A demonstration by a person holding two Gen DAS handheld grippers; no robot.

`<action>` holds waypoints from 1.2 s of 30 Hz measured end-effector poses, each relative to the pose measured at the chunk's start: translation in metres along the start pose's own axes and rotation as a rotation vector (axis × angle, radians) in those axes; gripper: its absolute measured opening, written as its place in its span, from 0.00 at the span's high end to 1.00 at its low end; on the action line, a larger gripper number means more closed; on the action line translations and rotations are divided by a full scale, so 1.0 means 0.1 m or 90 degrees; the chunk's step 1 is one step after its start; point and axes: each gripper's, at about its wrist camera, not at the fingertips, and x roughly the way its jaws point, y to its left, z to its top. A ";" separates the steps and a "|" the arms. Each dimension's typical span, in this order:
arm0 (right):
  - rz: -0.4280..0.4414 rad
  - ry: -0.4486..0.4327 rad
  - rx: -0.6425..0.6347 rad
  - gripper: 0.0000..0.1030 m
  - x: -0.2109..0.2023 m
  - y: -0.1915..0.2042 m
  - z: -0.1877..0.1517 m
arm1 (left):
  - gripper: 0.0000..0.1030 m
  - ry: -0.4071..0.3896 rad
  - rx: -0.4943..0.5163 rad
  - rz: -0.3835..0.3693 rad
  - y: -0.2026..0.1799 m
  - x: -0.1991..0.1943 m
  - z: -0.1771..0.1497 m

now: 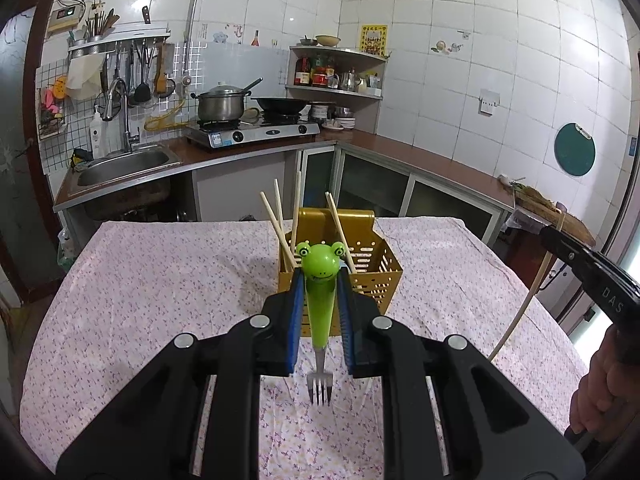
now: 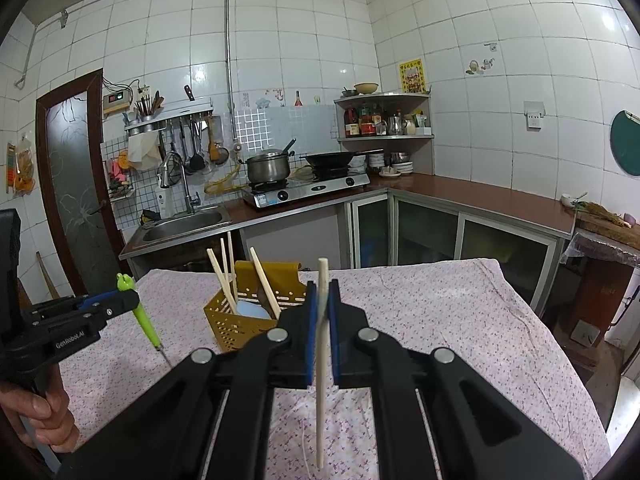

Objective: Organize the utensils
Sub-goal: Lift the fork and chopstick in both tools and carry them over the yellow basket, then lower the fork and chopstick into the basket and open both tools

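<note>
Four chopsticks [image 1: 289,220] in caddy [image 1: 374,276]; one fork [image 1: 319,300], one chopstick [image 2: 322,344] held.

My left gripper [image 1: 320,280] is clamped on a green frog-headed fork [image 1: 319,300], tines hanging toward the floral tablecloth [image 1: 160,280]. Just beyond it stands the yellow utensil holder [image 1: 376,268] with four chopsticks [image 1: 338,220] leaning inside. At the right edge, my right gripper [image 1: 560,246] pinches one chopstick [image 1: 520,308].

Glossy green plastic fork handle [image 1: 319,292], metal tines; perforated yellow caddy [image 1: 374,270]; matt floral cloth [image 1: 160,272].
</note>
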 end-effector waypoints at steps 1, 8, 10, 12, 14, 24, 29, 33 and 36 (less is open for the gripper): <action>0.001 -0.001 0.000 0.94 0.00 0.00 0.00 | 0.85 -0.002 0.001 0.000 0.00 -0.01 0.02; 0.004 -0.013 -0.014 0.94 0.06 -0.04 0.14 | 0.85 -0.024 0.010 0.000 0.00 -0.03 0.20; 0.005 -0.020 -0.021 0.94 0.08 -0.02 0.20 | 0.85 -0.032 0.010 -0.002 0.01 -0.03 0.29; 0.006 -0.027 -0.025 0.94 0.09 0.00 0.25 | 0.85 -0.041 0.011 -0.002 0.03 -0.02 0.39; 0.007 -0.035 -0.030 0.94 0.13 0.00 0.33 | 0.85 -0.048 0.011 -0.001 0.04 -0.02 0.48; 0.022 -0.076 -0.053 0.94 0.30 0.12 0.74 | 0.85 -0.081 0.004 -0.005 0.07 0.05 0.93; 0.036 -0.093 -0.063 0.94 0.38 0.23 0.88 | 0.85 -0.088 -0.004 -0.012 0.09 0.17 1.10; 0.042 -0.101 -0.067 0.94 0.49 0.30 0.98 | 0.85 -0.091 -0.009 -0.017 0.09 0.31 1.19; 0.044 -0.102 -0.075 0.94 0.64 0.36 1.05 | 0.85 -0.089 -0.013 -0.017 0.11 0.45 1.24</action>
